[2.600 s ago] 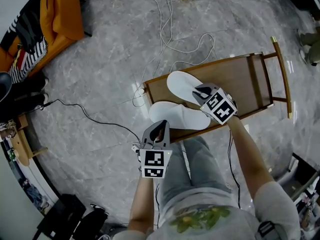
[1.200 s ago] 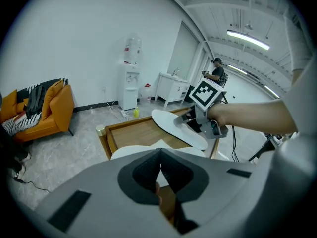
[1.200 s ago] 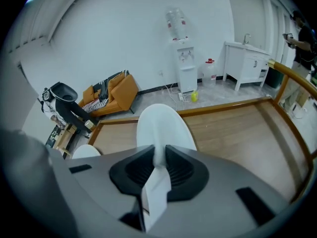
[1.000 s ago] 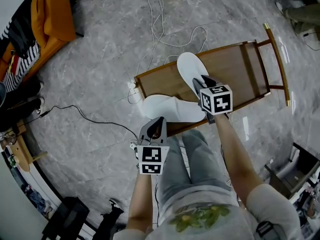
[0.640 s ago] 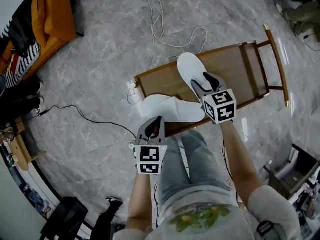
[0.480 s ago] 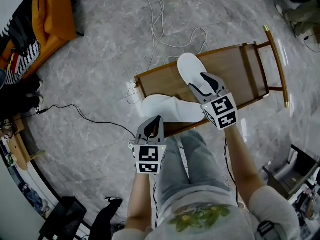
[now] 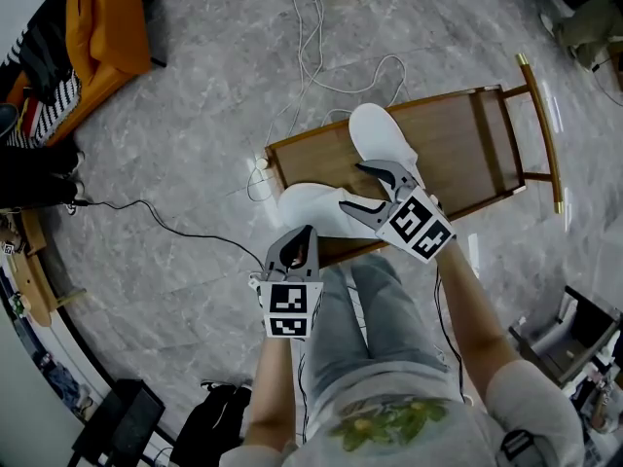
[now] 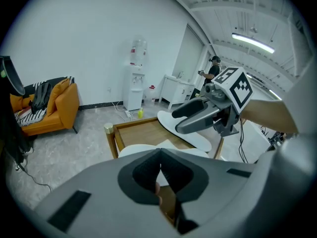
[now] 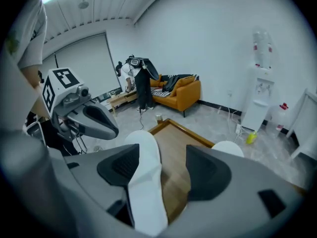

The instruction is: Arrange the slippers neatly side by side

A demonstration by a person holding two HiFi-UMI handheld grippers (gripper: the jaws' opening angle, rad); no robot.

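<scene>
Right gripper (image 7: 350, 188) swinging over from far slipper (image 7: 382, 136) to near slipper (image 7: 310, 208)
Head view: both are lying on the table (image 7: 467, 139); left gripper view: left gripper (image 8: 159, 165) is sitting clenched, empty; right gripper view: jaws are opening, near slipper between them.

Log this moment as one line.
left gripper shut, empty | right gripper opening, near slipper between jaws | far slipper angled | both on table

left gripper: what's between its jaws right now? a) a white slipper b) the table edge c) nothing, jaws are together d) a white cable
c: in the left gripper view, the left gripper has its jaws closed tip to tip with nothing between them.
</scene>
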